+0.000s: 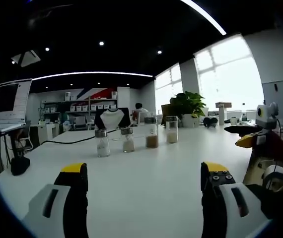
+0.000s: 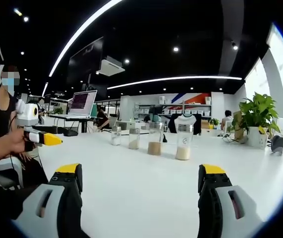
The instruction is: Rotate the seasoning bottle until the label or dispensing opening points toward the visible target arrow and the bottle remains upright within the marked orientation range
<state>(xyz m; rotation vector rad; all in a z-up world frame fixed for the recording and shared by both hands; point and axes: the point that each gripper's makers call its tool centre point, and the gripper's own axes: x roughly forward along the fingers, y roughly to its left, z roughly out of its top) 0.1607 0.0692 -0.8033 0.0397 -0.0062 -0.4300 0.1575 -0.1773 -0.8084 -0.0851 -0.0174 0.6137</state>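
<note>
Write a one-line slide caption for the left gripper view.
Open left gripper faces four seasoning bottles lined on a white table.

Four clear glass bottles (image 2: 155,139) with metallic caps stand in a row on a smooth, white, faintly glossy table (image 2: 141,183). Nearer than the bottles, both grippers' jaws look matt plastic, black with yellow tips.

low over table (image 1: 146,173) — both facing bottles (image 2: 155,141)
</note>
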